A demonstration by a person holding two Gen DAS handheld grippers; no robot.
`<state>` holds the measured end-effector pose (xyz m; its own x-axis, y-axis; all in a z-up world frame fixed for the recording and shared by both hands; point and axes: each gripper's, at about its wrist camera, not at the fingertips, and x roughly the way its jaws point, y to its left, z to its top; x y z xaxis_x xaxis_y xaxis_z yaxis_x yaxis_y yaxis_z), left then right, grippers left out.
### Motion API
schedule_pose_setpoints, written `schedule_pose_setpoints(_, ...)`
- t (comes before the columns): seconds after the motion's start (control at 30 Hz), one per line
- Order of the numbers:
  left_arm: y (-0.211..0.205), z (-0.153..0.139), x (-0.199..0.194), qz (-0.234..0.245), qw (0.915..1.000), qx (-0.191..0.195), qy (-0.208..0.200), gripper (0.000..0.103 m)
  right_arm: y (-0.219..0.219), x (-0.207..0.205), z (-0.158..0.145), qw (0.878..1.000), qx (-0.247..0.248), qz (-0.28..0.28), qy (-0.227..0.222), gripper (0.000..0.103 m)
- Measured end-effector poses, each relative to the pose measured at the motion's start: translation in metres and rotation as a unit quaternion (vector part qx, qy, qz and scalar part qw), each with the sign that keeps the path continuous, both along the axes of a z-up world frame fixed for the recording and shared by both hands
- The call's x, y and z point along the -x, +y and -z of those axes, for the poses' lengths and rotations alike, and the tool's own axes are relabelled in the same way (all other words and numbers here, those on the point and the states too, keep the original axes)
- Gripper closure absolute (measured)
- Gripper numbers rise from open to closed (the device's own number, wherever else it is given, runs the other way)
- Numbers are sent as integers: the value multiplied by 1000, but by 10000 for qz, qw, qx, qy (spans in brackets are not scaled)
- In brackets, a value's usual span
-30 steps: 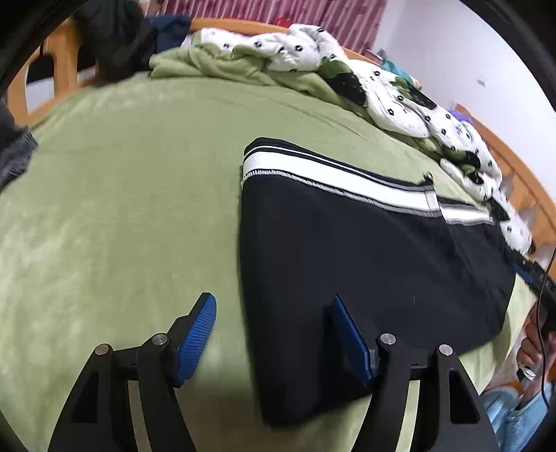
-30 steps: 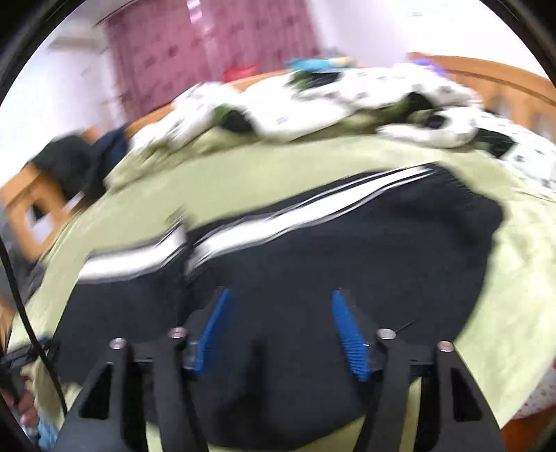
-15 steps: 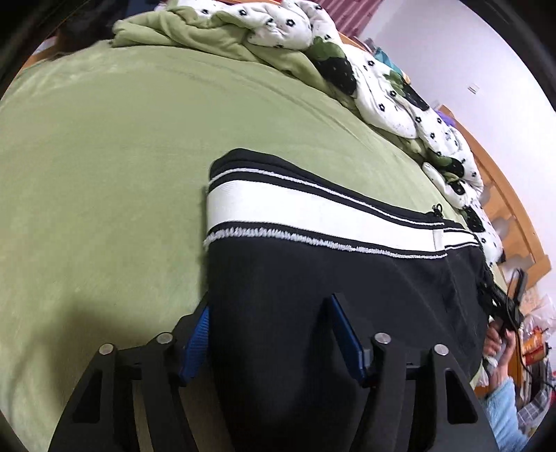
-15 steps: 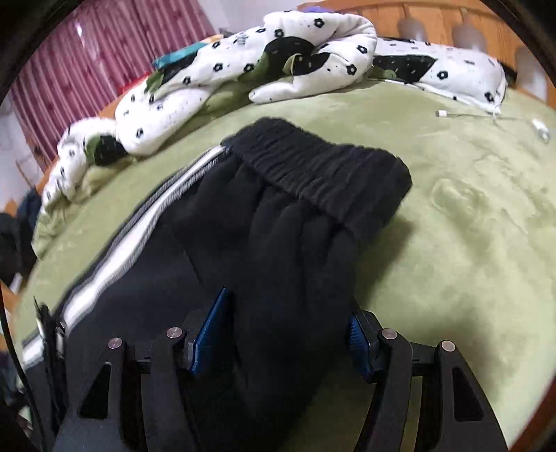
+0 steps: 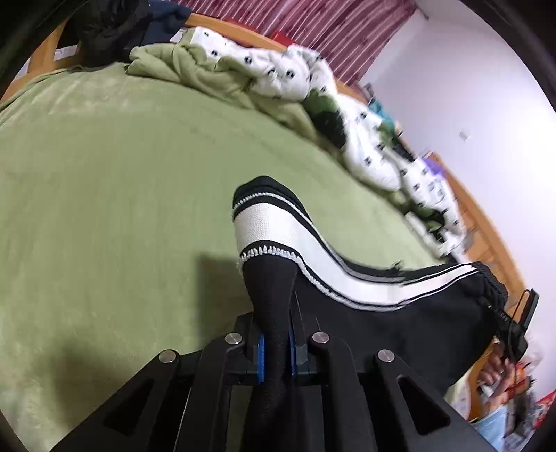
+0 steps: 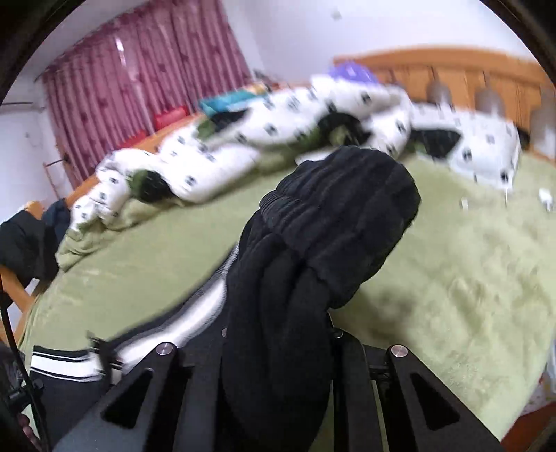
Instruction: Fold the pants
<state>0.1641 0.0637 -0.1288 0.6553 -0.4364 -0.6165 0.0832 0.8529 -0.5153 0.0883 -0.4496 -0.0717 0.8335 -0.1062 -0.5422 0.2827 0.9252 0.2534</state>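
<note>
The black pants point(image 5: 399, 313) with a white side stripe are lifted off the green bedspread point(image 5: 104, 194). My left gripper point(image 5: 276, 351) is shut on the leg-hem end, which bunches up between the blue pads. My right gripper point(image 6: 278, 333) is shut on the elastic waistband end of the pants point(image 6: 333, 222), which hangs over the fingers and hides their tips. The stripe runs away to the lower left in the right wrist view.
A crumpled white spotted duvet point(image 5: 365, 139) and green blanket point(image 5: 194, 73) lie along the far side of the bed. Dark clothes point(image 5: 114, 27) hang on the wooden bed frame. A wooden headboard point(image 6: 451, 73) and red curtains point(image 6: 139, 80) are behind.
Both grippers went from open over the flat pants to shut on their ends. Both ends have been lifted off the bedspread.
</note>
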Motion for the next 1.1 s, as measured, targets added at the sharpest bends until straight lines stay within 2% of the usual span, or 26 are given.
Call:
schedule_pose_setpoints(0.1, 17, -28, 6, -1, 9996, 25, -273, 94, 42, 2, -34, 9993, 63, -205, -308, 88)
schedule_pose_setpoints(0.17, 31, -51, 17, -202, 9972, -410, -595, 94, 71, 1, -53, 9980, 77, -442, -435, 88)
schedule_pose_setpoints(0.23, 55, -69, 27, -414, 9945, -633, -728, 94, 101, -4, -68, 9942, -114, -894, -585, 89)
schedule_pose_setpoints(0.27, 70, -76, 30, -540, 9927, -777, -743, 93, 112, -5, -70, 9922, -201, -1067, -620, 89)
schedule_pose_setpoints(0.33, 101, -84, 30, -874, 9830, -1508, -581, 93, 140, -10, -65, 9856, -405, -1500, -665, 89)
schedule_pose_setpoints(0.4, 128, -72, 25, -1139, 9747, -1900, -304, 93, 156, -17, -47, 9828, -405, -1718, -535, 88)
schedule_pose_setpoints(0.47, 150, -53, 20, -1246, 9752, -1828, -64, 93, 165, -32, -11, 9827, -329, -1818, -119, 88)
schedule_pose_setpoints(0.53, 174, -19, 8, -1419, 9759, -1627, 313, 92, 163, -51, 38, 9861, -90, -1568, 546, 88)
schedule_pose_setpoints(0.57, 179, -11, 7, -1476, 9754, -1587, 393, 88, 159, -58, 55, 9853, -33, -1494, 826, 87)
schedule_pose_setpoints(0.6, 186, 4, 3, -1574, 9737, -1562, 527, 84, 148, -66, 81, 9827, -140, -1391, 1219, 83)
schedule_pose_setpoints(0.63, 191, 15, 1, -1728, 9692, -1618, 682, 72, 136, -71, 102, 9775, -438, -1348, 1564, 82)
schedule_pose_setpoints(0.67, 193, 22, 3, -1830, 9659, -1668, 754, 69, 129, -73, 113, 9731, -692, -1357, 1730, 80)
schedule_pose_setpoints(0.7, 198, 28, 3, -1977, 9612, -1734, 830, 69, 119, -69, 120, 9700, -1062, -1407, 1674, 77)
schedule_pose_setpoints(0.73, 201, 29, 4, -2032, 9596, -1742, 872, 67, 115, -62, 119, 9699, -1177, -1414, 1595, 75)
schedule_pose_setpoints(0.77, 204, 27, 7, -2037, 9610, -1663, 854, 64, 113, -57, 115, 9711, -1072, -1369, 1633, 65)
schedule_pose_setpoints(0.87, 206, 11, 19, -2213, 9588, -1645, 679, 61, 114, -30, 103, 9777, -396, -1185, 1690, 48)
schedule_pose_setpoints(0.97, 196, -13, 41, -2085, 9659, -1508, 283, 48, 119, 0, 86, 9829, 161, -1053, 1505, 46)
schedule_pose_setpoints(1.1, 167, -16, 75, -1707, 9751, -1418, 33, 43, 140, 19, 60, 9873, 834, -1041, 860, 46)
